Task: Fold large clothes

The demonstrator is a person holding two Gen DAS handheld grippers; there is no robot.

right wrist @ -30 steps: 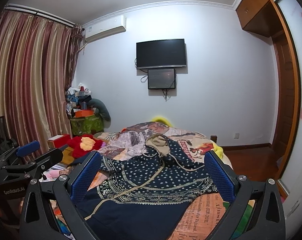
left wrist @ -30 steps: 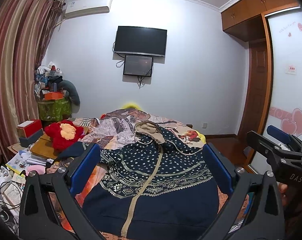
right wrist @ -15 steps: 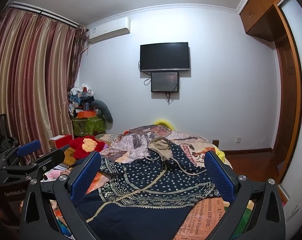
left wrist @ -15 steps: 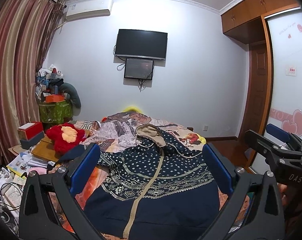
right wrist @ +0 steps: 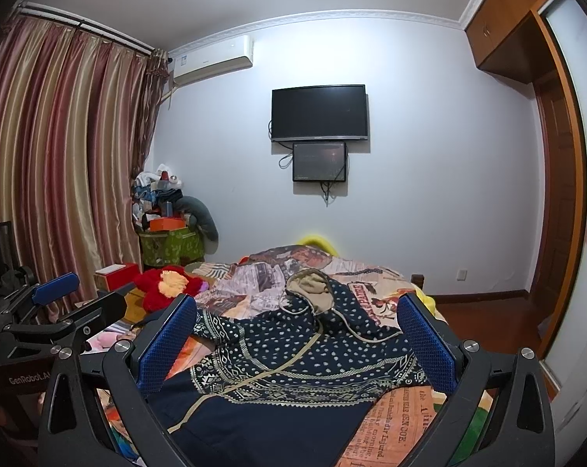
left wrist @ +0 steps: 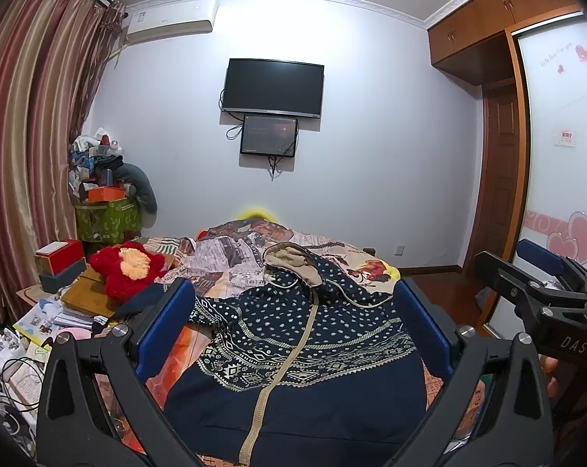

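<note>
Since a second ago both cameras have tipped upward a little, so we see the wall-mounted TV [left wrist: 273, 88] lower in view and more ceiling; nothing on the bed [right wrist: 371, 272] has shifted. The bed, under a newspaper-print cover, carries the navy patterned hooded garment [left wrist: 293, 342], spread front-up with its tan hood [left wrist: 291, 262] toward the far wall. Its hem runs off the bottom of both views, and one sleeve is hard to trace past the bed's left side. We hold the left tool [left wrist: 293, 334] released, blue pads wide apart, above the garment without touching it. The right tool [right wrist: 297, 346] is likewise spread and gripping nothing. A red plush toy [left wrist: 128, 268] sits among clutter left of the bed.
</note>
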